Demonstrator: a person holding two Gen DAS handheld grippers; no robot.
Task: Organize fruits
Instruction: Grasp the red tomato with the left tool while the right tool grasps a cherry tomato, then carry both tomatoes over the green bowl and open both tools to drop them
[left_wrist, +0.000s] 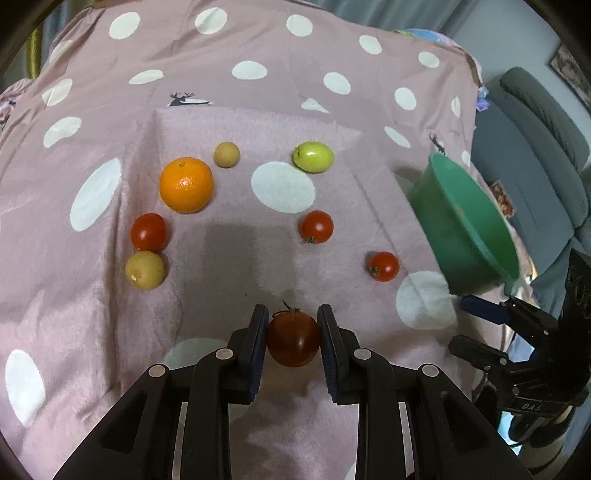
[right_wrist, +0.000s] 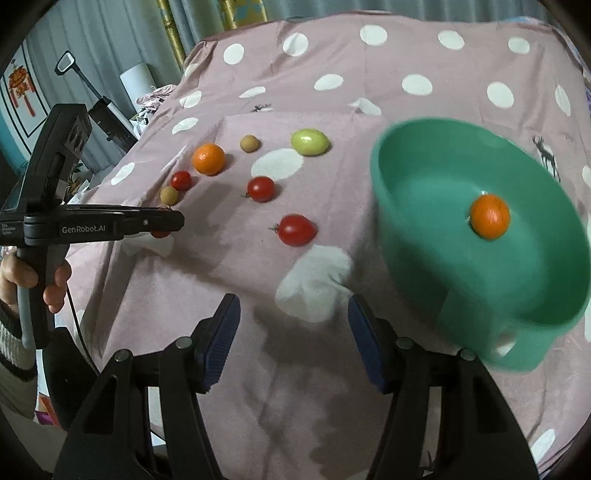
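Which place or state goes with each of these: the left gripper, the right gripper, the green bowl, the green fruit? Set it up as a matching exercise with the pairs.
Things:
1. left gripper
2. right gripper
3. green bowl
4. green fruit

Places or states:
A. holds one orange fruit inside
B. lies at the far side of the spotted cloth
C. shut on a dark red tomato
D. open, nothing between its pads

Pairs: 1-C, 2-D, 3-A, 4-B
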